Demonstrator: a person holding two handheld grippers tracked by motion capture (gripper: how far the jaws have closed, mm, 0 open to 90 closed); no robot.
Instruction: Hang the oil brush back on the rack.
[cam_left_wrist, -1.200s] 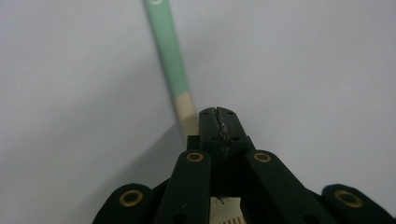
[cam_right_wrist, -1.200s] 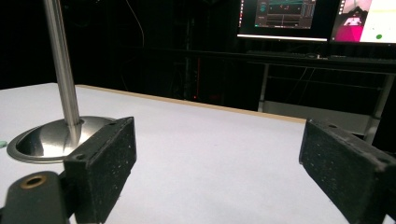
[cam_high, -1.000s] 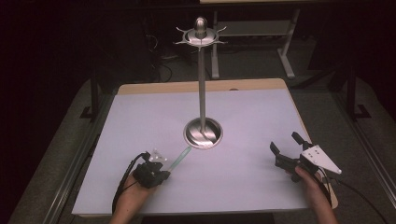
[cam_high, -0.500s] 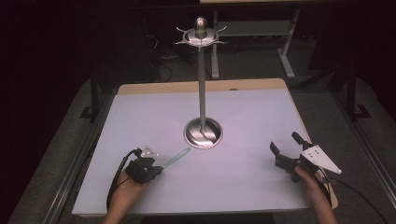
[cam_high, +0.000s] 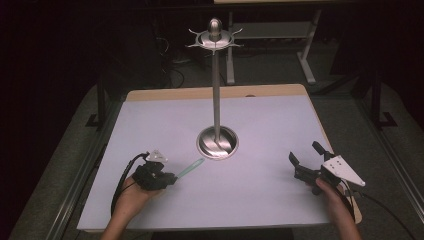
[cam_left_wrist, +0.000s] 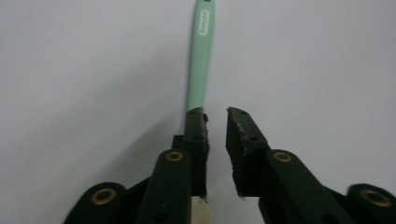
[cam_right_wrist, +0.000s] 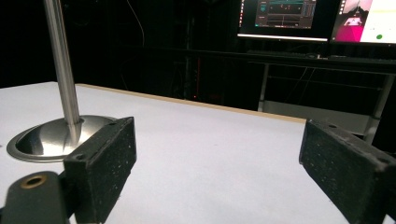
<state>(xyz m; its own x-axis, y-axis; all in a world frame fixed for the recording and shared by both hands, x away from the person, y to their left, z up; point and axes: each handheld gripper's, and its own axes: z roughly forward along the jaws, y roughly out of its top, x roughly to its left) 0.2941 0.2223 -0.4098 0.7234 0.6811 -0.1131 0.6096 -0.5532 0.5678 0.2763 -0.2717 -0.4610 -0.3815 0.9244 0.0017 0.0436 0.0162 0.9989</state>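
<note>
A slim mint-green utensil handle (cam_high: 190, 168) with a small white label lies on the white table top (cam_high: 165, 120), pointing toward the stand. In the left gripper view its near end runs under the left jaw while the rest (cam_left_wrist: 200, 70) stretches ahead. My left gripper (cam_high: 167, 177) (cam_left_wrist: 217, 114) is low over it, jaws a narrow gap apart with bare table between them. A tall metal stand (cam_high: 216, 85) rises from a round base (cam_high: 217, 142) at the table's middle. My right gripper (cam_high: 304, 151) (cam_right_wrist: 217, 135) is wide open near the right edge, with nothing in it.
The stand's top carries a ring of small hooks (cam_high: 215, 37). In the right gripper view its pole (cam_right_wrist: 63, 65) and base stand at the left. Beyond the table's far edge are desk legs (cam_high: 305, 55), cables and lit monitors (cam_right_wrist: 280, 18).
My left hand has drawn back slightly to the left while the green handle's far tip stayed where it was. The right gripper has not moved.
</note>
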